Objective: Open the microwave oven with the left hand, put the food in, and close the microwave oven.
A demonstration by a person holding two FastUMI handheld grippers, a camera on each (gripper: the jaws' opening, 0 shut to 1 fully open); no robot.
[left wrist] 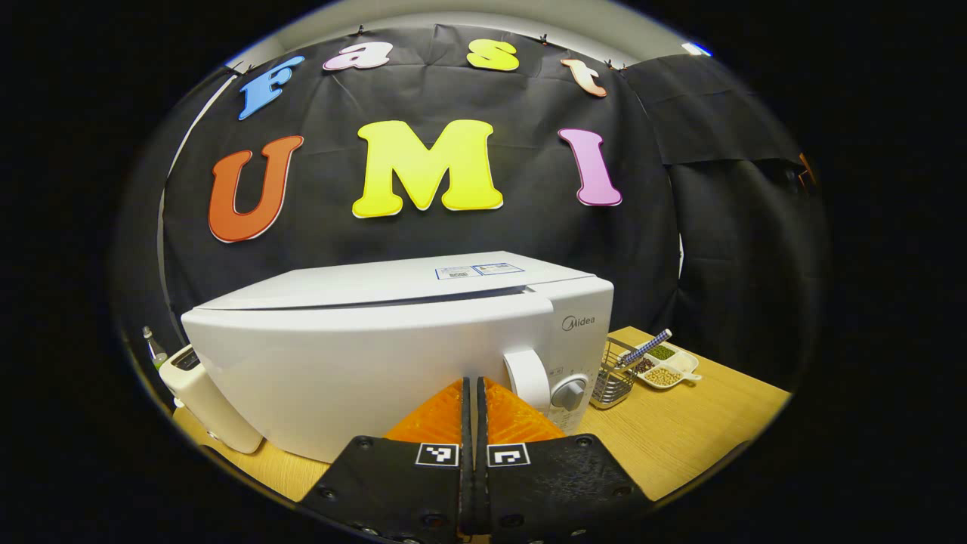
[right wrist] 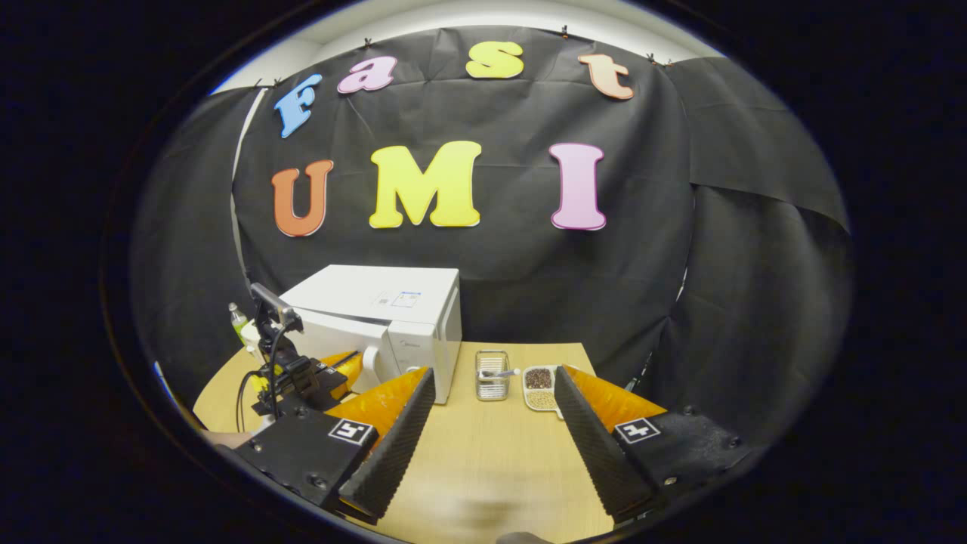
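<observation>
The white microwave (left wrist: 393, 347) stands on the wooden table with its door closed. Its upright handle (left wrist: 526, 378) and a round knob (left wrist: 568, 393) sit at the right of the front. My left gripper (left wrist: 474, 384) is shut with nothing in it, close before the door and just left of the handle. In the right gripper view the left gripper (right wrist: 338, 368) hovers at the microwave (right wrist: 393, 317) front. The food, a white divided dish of beans (right wrist: 539, 387), lies on the table to the right. My right gripper (right wrist: 495, 375) is open above the table, short of the dish (left wrist: 663, 366).
A wire basket (right wrist: 492, 375) holding a utensil stands between the microwave and the dish, also seen as the basket (left wrist: 612, 381). A white appliance (left wrist: 211, 404) and a small bottle (left wrist: 155, 349) sit left of the microwave. Bare wooden table (right wrist: 483, 468) lies under my right gripper.
</observation>
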